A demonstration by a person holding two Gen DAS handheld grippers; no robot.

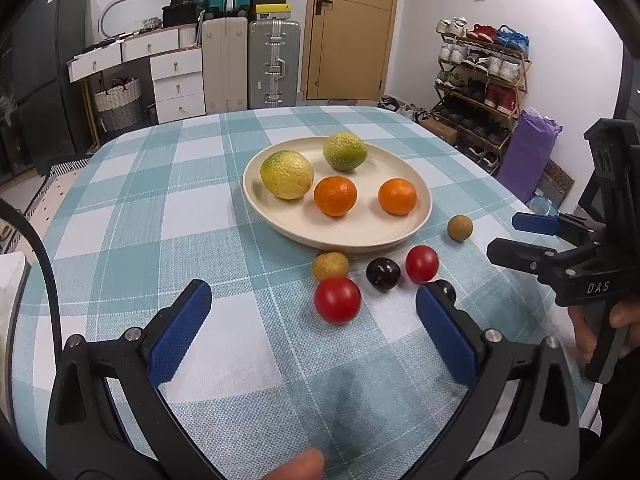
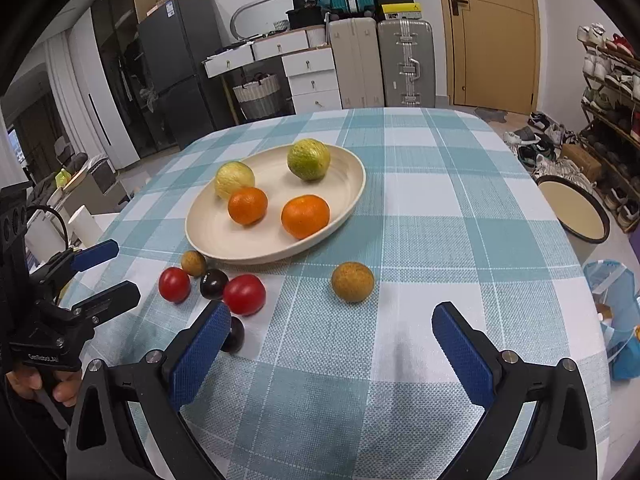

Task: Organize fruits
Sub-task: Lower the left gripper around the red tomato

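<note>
Plate (image 1: 420, 220) holds four citrus | left gripper (image 1: 312, 320) wide (empty) | right gripper (image 2: 332, 344) wide

Fruit count
On plate (image 1: 416, 224): 2 oranges (image 1: 335, 196), 2 green-yellow citrus (image 1: 286, 174). On bench: 2 tomatoes (image 1: 337, 300), 2 brown fruits (image 1: 330, 266), 2 dark fruits (image 1: 383, 273).

Table (image 2: 440, 208) under teal checked cloth, cream plate (image 2: 208, 236) (holding citrus), small loose fruits (image 2: 352, 282) beside it

You can read "DAS" in pale letters on the black body of your right tongs (image 1: 524, 236). A dark container (image 2: 306, 0) on the drawer unit shows "30".
</note>
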